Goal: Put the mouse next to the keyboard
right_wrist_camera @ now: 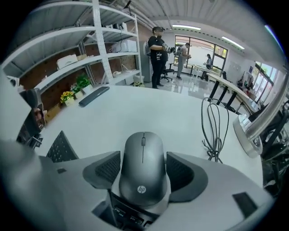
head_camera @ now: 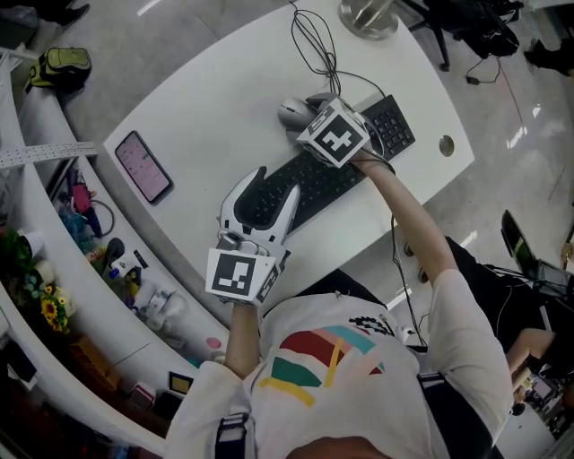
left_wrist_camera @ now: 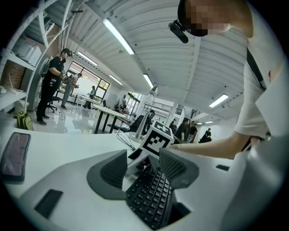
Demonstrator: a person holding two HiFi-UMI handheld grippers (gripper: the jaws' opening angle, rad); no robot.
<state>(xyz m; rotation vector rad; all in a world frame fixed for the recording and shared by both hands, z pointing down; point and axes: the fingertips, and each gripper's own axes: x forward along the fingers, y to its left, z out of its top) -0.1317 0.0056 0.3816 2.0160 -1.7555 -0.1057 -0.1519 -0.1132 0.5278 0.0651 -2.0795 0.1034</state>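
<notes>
A dark grey mouse (right_wrist_camera: 143, 167) sits between the jaws of my right gripper (right_wrist_camera: 143, 170), and both pads lie against its sides. In the head view the mouse (head_camera: 292, 111) is at the far edge of the black keyboard (head_camera: 332, 175), just beyond the right gripper (head_camera: 303, 115) and its marker cube. A few keys show under the mouse's near end. My left gripper (head_camera: 262, 193) hovers over the keyboard's left end with its jaws wide open. The keyboard (left_wrist_camera: 151, 198) runs below and between its jaws, and nothing is gripped.
A phone (head_camera: 143, 166) lies on the white table (head_camera: 215, 99) to the left. Black cables (head_camera: 318, 49) loop at the far side near a round metal base (head_camera: 368, 16). A cluttered shelf (head_camera: 99, 260) runs along the left. People stand in the background.
</notes>
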